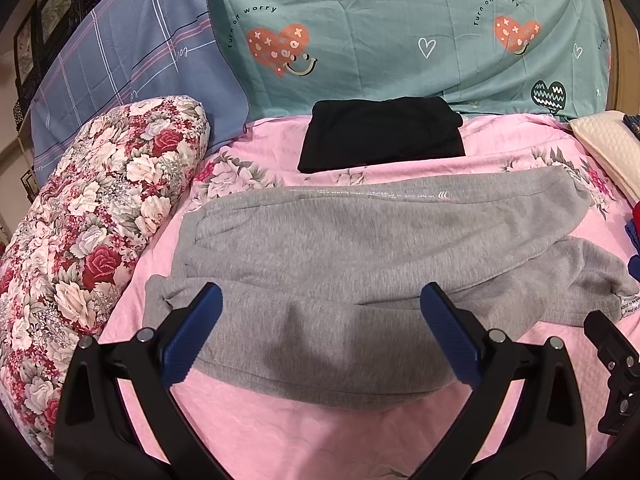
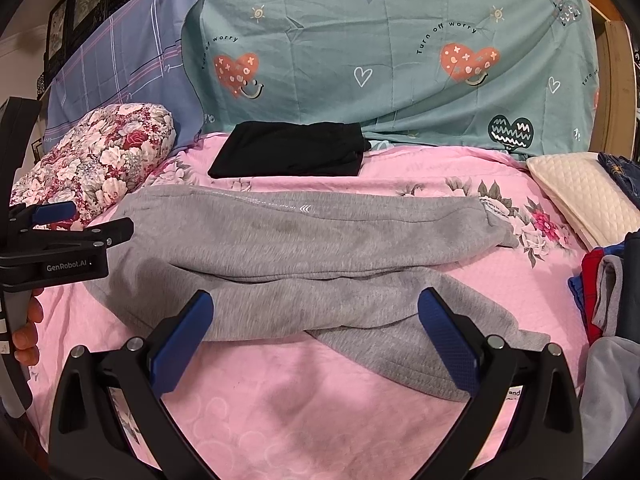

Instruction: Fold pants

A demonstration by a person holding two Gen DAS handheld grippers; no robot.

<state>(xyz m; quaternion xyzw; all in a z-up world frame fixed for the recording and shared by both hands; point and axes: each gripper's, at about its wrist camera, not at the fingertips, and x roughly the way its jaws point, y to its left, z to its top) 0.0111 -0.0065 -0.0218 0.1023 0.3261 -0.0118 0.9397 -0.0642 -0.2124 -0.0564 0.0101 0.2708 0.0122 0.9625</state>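
On the pink floral bedspread (image 1: 280, 432) the grey sweatpants (image 1: 360, 248) are laid lengthwise, legs roughly stacked. Both the left gripper (image 1: 320, 332) and right gripper (image 2: 316, 336) are held spread wide, nothing pinched. Soft, floppy fleece; probably best grabbed at waistband and cuffs.

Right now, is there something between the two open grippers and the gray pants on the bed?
Nothing visible. The left gripper and the right gripper both hang open directly over the gray pants, with no other item in between.
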